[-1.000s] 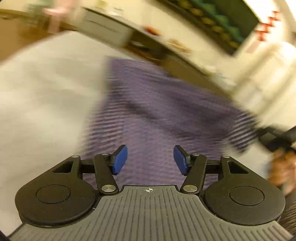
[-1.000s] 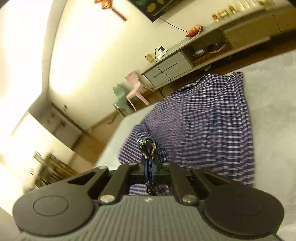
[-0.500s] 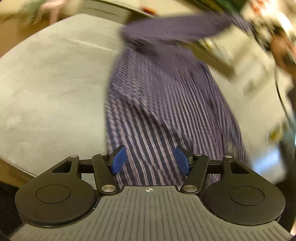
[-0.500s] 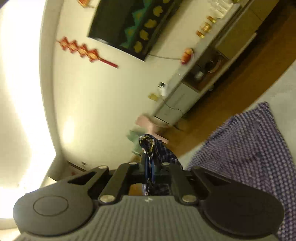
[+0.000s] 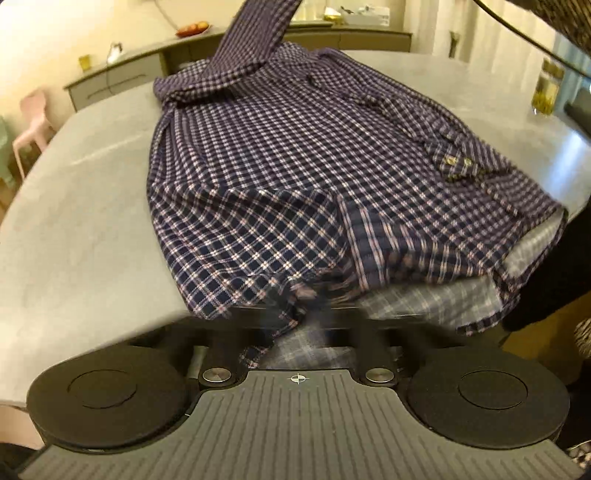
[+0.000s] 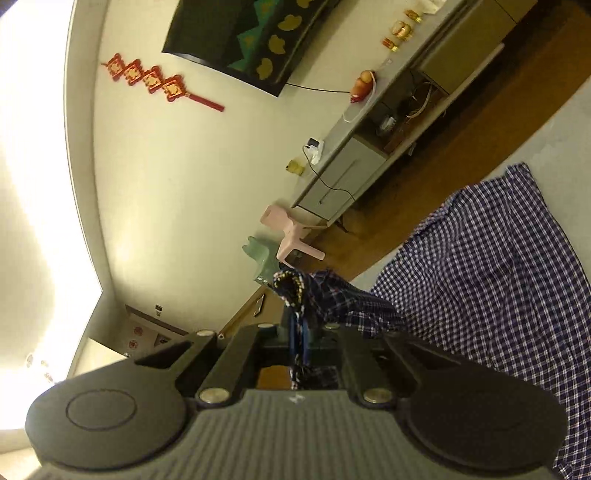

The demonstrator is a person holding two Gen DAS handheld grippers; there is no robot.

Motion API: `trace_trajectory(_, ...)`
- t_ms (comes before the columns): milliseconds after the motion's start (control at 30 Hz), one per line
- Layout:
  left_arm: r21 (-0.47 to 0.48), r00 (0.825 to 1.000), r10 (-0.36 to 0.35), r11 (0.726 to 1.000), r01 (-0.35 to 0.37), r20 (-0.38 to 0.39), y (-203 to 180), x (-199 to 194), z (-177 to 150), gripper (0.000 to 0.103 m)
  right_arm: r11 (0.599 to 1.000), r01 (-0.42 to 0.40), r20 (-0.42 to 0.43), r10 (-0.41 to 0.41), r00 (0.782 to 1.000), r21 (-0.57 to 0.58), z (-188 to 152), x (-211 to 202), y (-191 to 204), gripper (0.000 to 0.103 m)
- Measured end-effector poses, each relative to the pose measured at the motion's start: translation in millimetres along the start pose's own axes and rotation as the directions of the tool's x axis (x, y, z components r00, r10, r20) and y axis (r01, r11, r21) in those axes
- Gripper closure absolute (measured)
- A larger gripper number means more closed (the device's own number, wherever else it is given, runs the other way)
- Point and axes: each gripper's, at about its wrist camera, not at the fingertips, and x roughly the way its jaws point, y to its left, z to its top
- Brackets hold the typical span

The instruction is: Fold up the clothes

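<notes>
- Shirt (image 5: 317,166), navy and white check with buttons, lies spread over the grey worktop (image 5: 74,229); its near hem hangs over the worktop's front edge, showing the paler inside of the cloth.
- Left claw (image 5: 295,310) sits at that near hem, clenched on a bunch of the fabric; the spot is blurred, and the cloth covers the fingertips.
- One sleeve (image 5: 255,40) rises off the far left part of the shirt and runs up out of the left wrist view.
- Right claw (image 6: 297,328) is clenched on a dark rolled edge of the shirt, which sticks up between its blue pads (image 6: 293,332); checked cloth trails from there down to the rest of the garment on the worktop.
- Behind, a long grey sideboard (image 6: 354,162) stands against the wall, with a pink plastic stool (image 6: 291,236) and a green one (image 6: 260,258) near its end.
- Red hanging ornament (image 6: 155,79) sits on the wall beside a dark framed picture (image 6: 258,33).
</notes>
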Motion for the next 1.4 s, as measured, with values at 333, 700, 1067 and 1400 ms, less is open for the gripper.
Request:
trace_trajectory(333, -0.641, 0.995, 0.074, 0.768, -0.015, 0.066, 83, -76, -43, 0.103, 0.999, 0.001, 0.070, -0.004, 0.998, 0.047, 22, -15, -9, 0.099)
trace_trajectory(700, -0.629, 0.993, 0.110, 0.775, -0.054, 0.052, 65, -48, -21, 0.039, 0.998, 0.009, 0.073, -0.005, 0.997, -0.058, 18, -2, 34, 0.099)
trace_trajectory(1067, -0.466, 0.989, 0.085, 0.884, -0.019, 0.120, 24, -52, -3, 0.103, 0.985, 0.146, 0.285, -0.165, 0.944, 0.087, 70, -102, -67, 0.099)
trace_trajectory(1400, 0.084, 0.993, -0.075, 0.994, 0.067, 0.088, -62, -55, 12, 0.103, 0.985, 0.081, 0.319, -0.127, 0.939, 0.154, 62, -104, -113, 0.099)
